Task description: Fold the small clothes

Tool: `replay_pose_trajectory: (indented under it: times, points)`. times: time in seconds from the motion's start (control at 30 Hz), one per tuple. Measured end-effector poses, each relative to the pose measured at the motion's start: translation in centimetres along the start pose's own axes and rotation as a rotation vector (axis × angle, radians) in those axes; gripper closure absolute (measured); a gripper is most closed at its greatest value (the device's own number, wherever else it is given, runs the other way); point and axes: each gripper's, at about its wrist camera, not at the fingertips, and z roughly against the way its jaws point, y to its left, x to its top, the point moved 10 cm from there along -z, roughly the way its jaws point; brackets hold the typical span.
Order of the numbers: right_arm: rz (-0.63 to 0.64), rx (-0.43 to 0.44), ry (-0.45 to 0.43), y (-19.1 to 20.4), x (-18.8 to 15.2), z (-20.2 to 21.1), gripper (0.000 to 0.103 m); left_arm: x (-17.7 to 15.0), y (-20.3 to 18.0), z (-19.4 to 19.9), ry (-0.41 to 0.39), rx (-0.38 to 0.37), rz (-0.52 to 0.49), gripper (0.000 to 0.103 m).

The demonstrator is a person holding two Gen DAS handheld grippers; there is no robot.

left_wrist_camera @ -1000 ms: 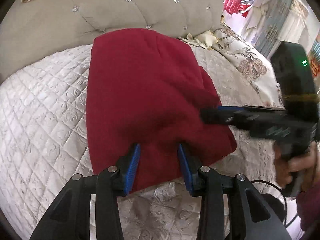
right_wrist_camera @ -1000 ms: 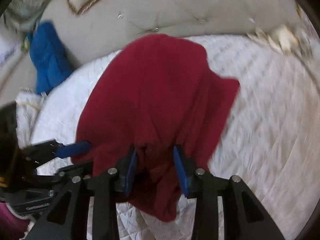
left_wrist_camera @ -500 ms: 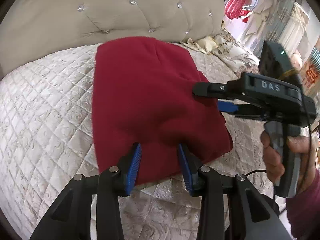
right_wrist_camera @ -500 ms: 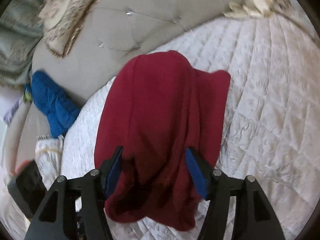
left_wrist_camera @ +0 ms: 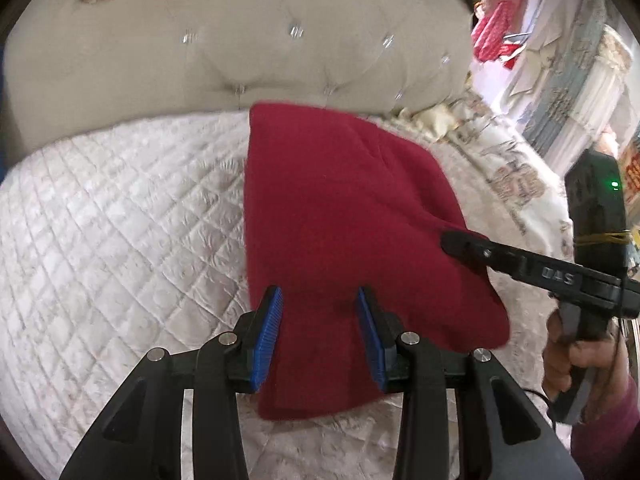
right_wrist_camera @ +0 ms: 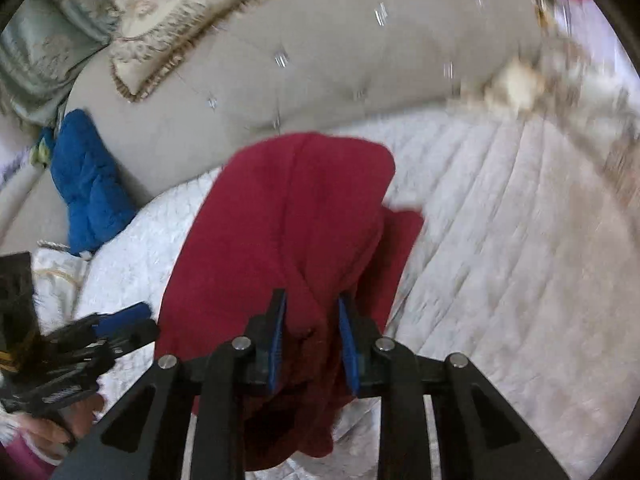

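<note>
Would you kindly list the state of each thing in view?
Red garment: partly folded, lying on the quilt.
Left gripper: astride the garment's near edge, grip unclear.
Right gripper: jaws closing, red cloth bunched between them.
Blue cloth: crumpled against the headboard.

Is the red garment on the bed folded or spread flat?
Folded: the red garment lies doubled, a second layer showing beneath its right edge.
</note>
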Motion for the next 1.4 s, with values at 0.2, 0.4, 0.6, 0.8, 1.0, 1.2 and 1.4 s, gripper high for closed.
replay_pose_trajectory:
  times: [0.2, 0.4, 0.6, 0.8, 1.0, 1.2, 1.4]
  points:
    - [0.003, -0.058, -0.143, -0.2, 2.1, 4.3, 0.052, 0.2, 0.1, -0.4, -0.009, 0.032, -0.027, 0.086]
    - [0.170, -0.022, -0.073, 4.3, 2.0, 1.9, 0.053, 0.6, 0.3, -0.6, -0.019, 0.043, -0.018, 0.085]
    - [0.176, -0.148, -0.009, 1.2, 0.2, -2.1, 0.058, 0.6, 0.3, -0.8, -0.020, 0.047, -0.030, 0.084]
    - [0.138, -0.111, -0.055, 2.0, 1.3, 0.5, 0.056, 1.2, 0.7, -0.3, -0.026, 0.045, -0.012, 0.084]
    - [0.150, -0.137, -0.103, 2.9, 4.0, 0.0, 0.048, 2.9, 1.5, -0.6, -0.050, 0.072, -0.007, 0.084]
    - [0.122, -0.165, -0.087, 1.8, 5.9, -3.3, 0.048, 3.7, 2.2, -2.1, -0.042, 0.095, -0.005, 0.084]
    - [0.125, -0.208, -0.054, 0.4, 5.9, -5.7, 0.048, 3.8, 2.0, -3.3, -0.037, 0.095, -0.020, 0.080]
